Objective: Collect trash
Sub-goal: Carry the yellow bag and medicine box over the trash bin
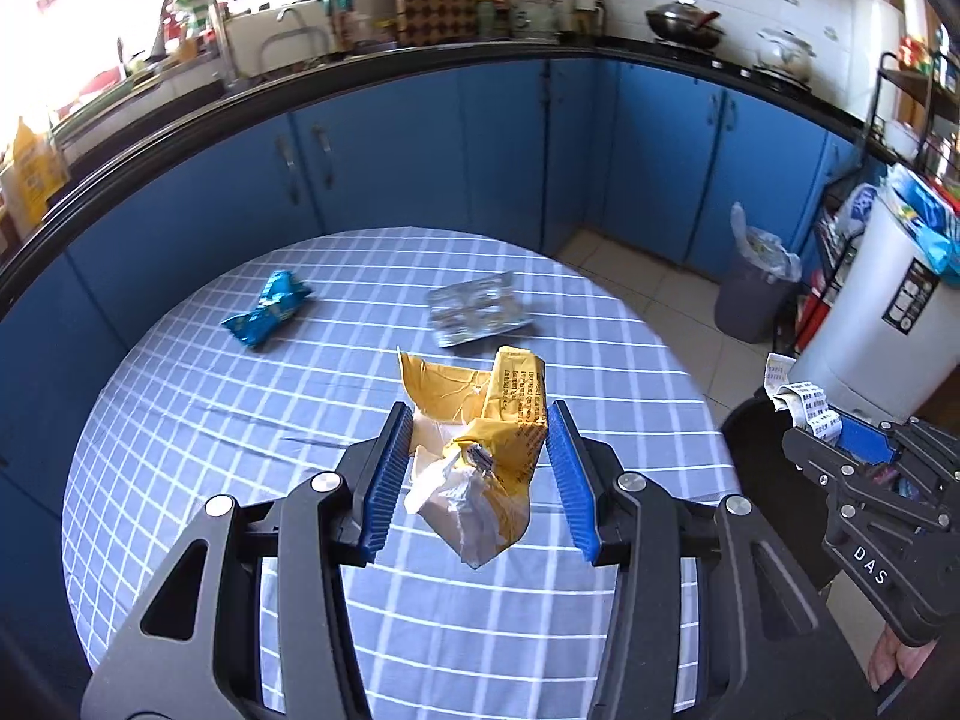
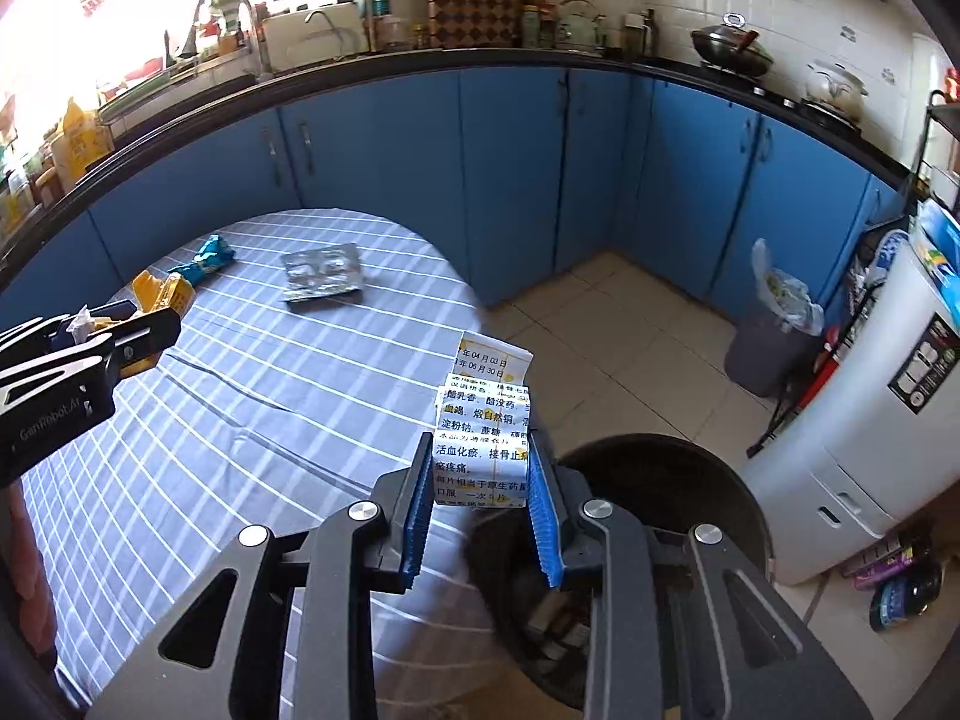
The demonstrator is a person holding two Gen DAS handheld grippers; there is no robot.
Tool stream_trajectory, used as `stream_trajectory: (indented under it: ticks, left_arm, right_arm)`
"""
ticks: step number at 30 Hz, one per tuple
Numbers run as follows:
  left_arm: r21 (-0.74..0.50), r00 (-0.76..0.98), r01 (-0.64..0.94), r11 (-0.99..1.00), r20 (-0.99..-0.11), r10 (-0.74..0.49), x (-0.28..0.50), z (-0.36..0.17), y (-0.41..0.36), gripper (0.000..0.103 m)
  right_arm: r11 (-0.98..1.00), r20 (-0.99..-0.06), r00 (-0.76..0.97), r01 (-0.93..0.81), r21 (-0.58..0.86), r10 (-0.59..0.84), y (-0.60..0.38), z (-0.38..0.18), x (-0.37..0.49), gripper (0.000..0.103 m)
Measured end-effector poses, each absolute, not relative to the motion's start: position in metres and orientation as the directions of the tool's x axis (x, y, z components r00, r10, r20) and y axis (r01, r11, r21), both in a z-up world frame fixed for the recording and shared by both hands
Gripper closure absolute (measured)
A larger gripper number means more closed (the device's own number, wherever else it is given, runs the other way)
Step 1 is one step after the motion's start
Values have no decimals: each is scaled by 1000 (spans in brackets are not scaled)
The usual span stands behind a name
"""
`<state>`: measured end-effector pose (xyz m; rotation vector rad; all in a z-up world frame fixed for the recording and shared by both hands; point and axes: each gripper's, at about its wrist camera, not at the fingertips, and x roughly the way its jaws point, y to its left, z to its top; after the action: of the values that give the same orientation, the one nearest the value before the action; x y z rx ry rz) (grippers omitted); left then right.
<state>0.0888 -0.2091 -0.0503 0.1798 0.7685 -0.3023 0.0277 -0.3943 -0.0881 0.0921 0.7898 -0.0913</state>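
Left wrist view: left gripper holds the yellow wrapper between wide pads, above the checked tablecloth; whether it pinches, I cannot tell.
Right wrist view: right gripper clamps the folded leaflet, long axis forward; black bin just right, below.
Room: kitchen, blue cupboards.

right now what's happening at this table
A person is clearing trash with two tools. The right hand-held gripper is shut on a folded leaflet, holding it by the rim of a dark bin beside the table. The left hand-held gripper brackets a yellow wrapper but hasn't closed. A blue wrapper and a blister pack still lie on the table.
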Motion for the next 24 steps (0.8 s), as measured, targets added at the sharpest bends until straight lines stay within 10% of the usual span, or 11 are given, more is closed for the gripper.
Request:
stream_trajectory:
  ticks: [24]
  left_arm:
    - [107,641,480,871,-720,-265,66,-56,-320,56]
  right_arm:
    - [980,-714,692,196,47,-104,-475,-103,-9,75]
